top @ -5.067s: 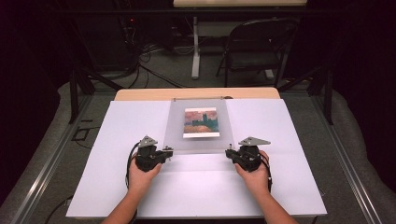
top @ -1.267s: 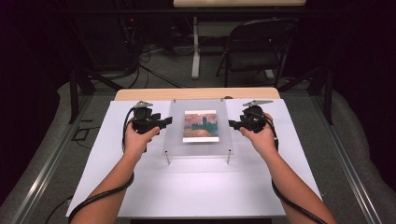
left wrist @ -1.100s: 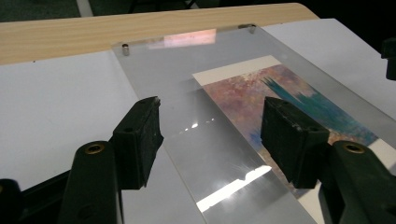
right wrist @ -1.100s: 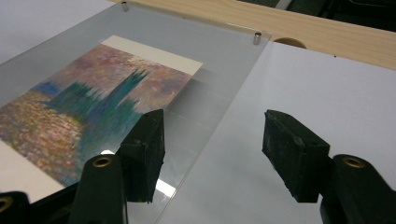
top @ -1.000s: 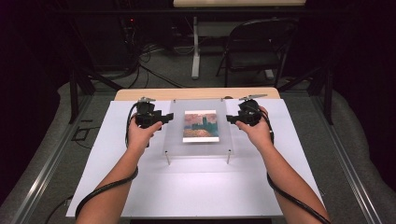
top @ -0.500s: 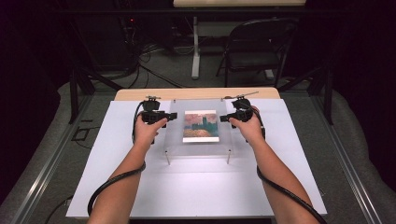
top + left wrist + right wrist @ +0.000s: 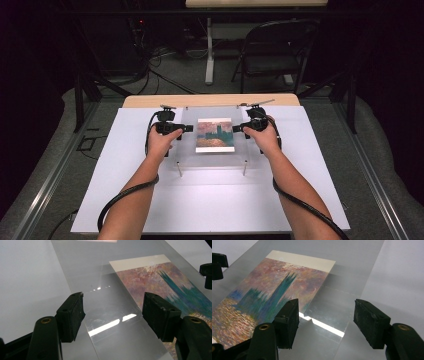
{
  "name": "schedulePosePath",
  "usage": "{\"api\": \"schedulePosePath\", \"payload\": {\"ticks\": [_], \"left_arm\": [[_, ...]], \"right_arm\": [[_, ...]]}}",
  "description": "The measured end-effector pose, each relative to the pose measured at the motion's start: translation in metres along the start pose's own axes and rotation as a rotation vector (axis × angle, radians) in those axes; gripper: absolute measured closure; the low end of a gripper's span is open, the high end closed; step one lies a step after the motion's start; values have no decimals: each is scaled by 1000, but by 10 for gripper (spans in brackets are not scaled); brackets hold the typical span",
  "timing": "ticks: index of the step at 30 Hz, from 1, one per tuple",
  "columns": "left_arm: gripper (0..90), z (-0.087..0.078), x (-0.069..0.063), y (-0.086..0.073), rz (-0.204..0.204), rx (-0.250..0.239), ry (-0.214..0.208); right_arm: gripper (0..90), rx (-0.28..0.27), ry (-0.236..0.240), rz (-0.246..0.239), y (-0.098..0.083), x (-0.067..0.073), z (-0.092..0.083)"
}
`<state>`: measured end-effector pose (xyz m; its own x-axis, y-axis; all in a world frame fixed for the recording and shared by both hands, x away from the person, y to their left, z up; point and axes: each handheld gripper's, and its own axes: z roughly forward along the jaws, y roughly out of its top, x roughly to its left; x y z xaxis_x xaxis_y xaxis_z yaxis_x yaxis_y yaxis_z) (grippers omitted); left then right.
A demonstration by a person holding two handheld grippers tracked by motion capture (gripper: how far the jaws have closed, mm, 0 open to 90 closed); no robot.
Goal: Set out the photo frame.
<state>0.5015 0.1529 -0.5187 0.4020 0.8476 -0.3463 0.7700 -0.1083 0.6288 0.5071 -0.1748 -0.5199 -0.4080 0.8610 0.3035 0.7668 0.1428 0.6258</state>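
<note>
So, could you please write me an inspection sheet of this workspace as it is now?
Surface: white table top, mostly bare, on a wooden table.
Job's things: clear plastic sheet raised on small posts, lying over a painting print.
Clutter: nothing seen.
Grippers: left gripper and right gripper both open, at the left and right sides of the sheet; in each gripper view the jaws straddle the sheet's edge, and contact cannot be told.
Cables: one black cable trails from each gripper along the forearm.
Surroundings: folding chair, table leg and floor cables behind; dark room.
</note>
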Motion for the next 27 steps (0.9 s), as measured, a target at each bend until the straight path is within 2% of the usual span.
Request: {"api": "schedulePosePath", "payload": {"ticks": [6,12,18,27], "left_arm": [[328,0,0,1,-7,4,-2],[318,-1,2,1,-14,11,13],[312,1,11,-3,-55,33,25],[306,5,16,-7,-95,43,-2]], "right_arm": [[354,17,3,13,-3,-2,3],[347,11,18,34,-4,-4,4],[324,11,34,52,-6,-5,5],[283,16,47,74,-7,-6,8]]}}
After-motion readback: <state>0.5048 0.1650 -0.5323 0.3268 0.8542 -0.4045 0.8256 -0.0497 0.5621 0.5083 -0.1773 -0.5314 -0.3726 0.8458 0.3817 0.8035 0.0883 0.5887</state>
